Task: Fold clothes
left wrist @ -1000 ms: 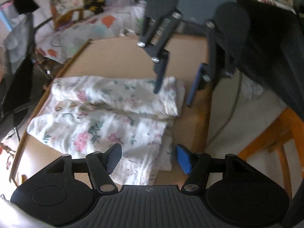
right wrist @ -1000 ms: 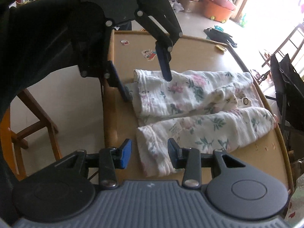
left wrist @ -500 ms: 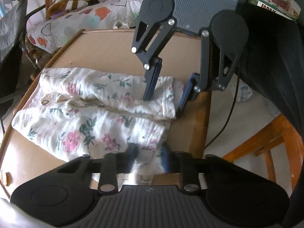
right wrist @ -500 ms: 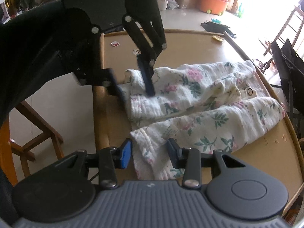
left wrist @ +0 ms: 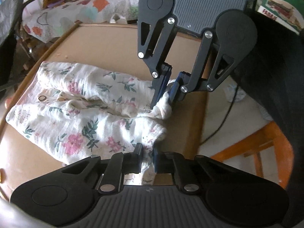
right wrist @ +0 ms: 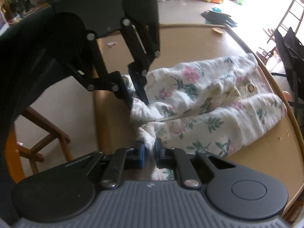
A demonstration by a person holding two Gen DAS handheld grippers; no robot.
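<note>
Now both of your grippers were clamped on the floral garment point(left wrist: 79, 117) at the same side edge of the tabletop point(left wrist: 106, 43). Your left gripper point(left wrist: 147, 154) had its fingers pressed together on one cuff of the cloth, and your right gripper point(right wrist: 149, 150) was closed in the same way on the other cuff. In the left wrist view the right gripper point(left wrist: 165, 95) came down from above and bunched the fabric just beside the table edge; in the right wrist view the left gripper point(right wrist: 137, 97) did the same.

The garment lay spread across the tabletop, from the pinched end toward the rounded far edge point(right wrist: 281, 98), and it reached very near to that rim. A snap button point(right wrist: 251, 88) showed near the middle fold. Bare tabletop stayed open on both long sides of the cloth. Beyond the pinched edge a wooden chair point(left wrist: 266, 144) stood on the floor.
</note>
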